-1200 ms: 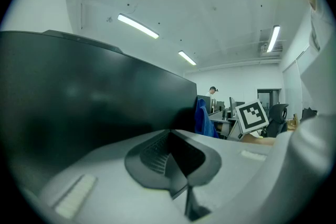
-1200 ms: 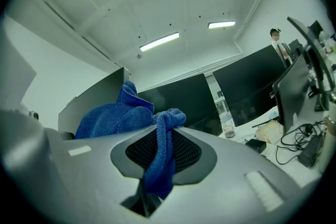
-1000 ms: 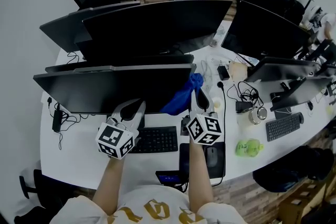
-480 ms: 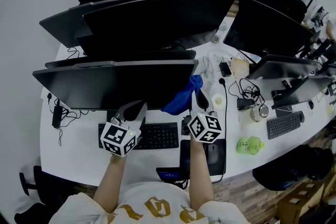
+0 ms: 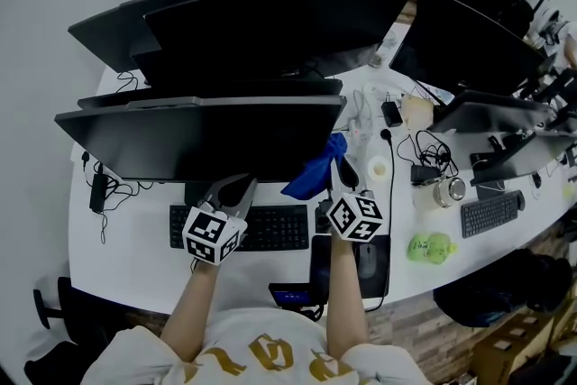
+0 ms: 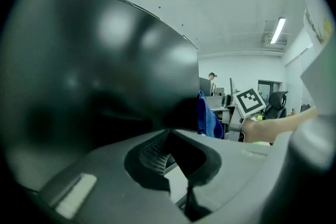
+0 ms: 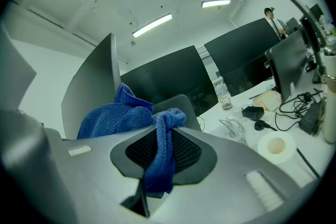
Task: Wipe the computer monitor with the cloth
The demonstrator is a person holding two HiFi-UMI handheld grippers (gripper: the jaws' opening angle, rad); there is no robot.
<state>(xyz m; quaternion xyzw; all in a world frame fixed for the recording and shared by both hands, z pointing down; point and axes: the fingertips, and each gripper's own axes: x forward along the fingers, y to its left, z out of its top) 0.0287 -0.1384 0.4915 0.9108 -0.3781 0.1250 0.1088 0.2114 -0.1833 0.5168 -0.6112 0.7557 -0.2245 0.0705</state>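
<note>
A wide dark monitor (image 5: 198,140) stands straight ahead on the white desk (image 5: 126,257). My right gripper (image 5: 343,163) is shut on a blue cloth (image 5: 315,170), which bunches against the monitor's lower right corner. In the right gripper view the cloth (image 7: 123,115) hangs pinched between the jaws of that gripper (image 7: 160,136), beside the monitor's edge (image 7: 94,86). My left gripper (image 5: 234,189) is shut and holds nothing, just below the screen's bottom edge. In the left gripper view the dark screen (image 6: 94,71) fills the left, close to the gripper (image 6: 173,136), with the cloth (image 6: 208,120) beyond.
A black keyboard (image 5: 270,228) lies under the grippers, with a mouse (image 5: 363,259) and a phone (image 5: 290,295) nearby. More monitors (image 5: 279,27) stand behind and at the right (image 5: 478,45). Cables (image 5: 424,153), a tape roll (image 5: 379,168), a second keyboard (image 5: 489,214) and a green object (image 5: 428,248) crowd the right side.
My left gripper has shifted slightly right, over the keyboard. The right gripper and the cloth stay at the monitor's lower right corner.
</note>
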